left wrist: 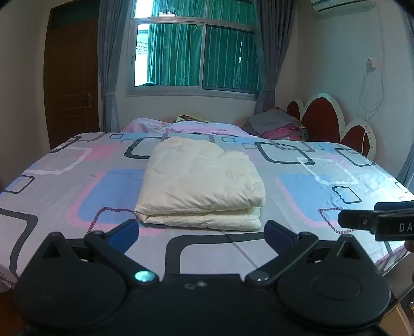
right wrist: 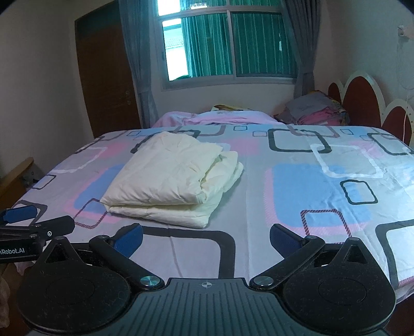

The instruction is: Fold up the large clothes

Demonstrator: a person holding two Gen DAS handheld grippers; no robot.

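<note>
Bed (left wrist: 77, 181) under a sheet patterned with blue, pink and dark rounded squares. Pink blanket (left wrist: 196, 126) bunched at the far edge. Pile of grey and pink laundry (left wrist: 279, 124) near the red-and-white scalloped headboard (left wrist: 326, 121). Window (left wrist: 196, 54) behind, green curtain inside, grey drapes (left wrist: 108, 64) either side. Brown door (left wrist: 71, 77) left. Air conditioner (left wrist: 339, 4) top right.

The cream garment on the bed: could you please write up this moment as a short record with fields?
item: cream garment, folded into a layered rectangular bundle
resting on: bed sheet with a square pattern
left hand-held gripper: open, empty, short of the bundle's near edge
right hand-held gripper: open, empty, bundle ahead and to its left
contact: neither touches the garment
background: pile of clothes by the headboard, window behind
task status: appears folded
</note>
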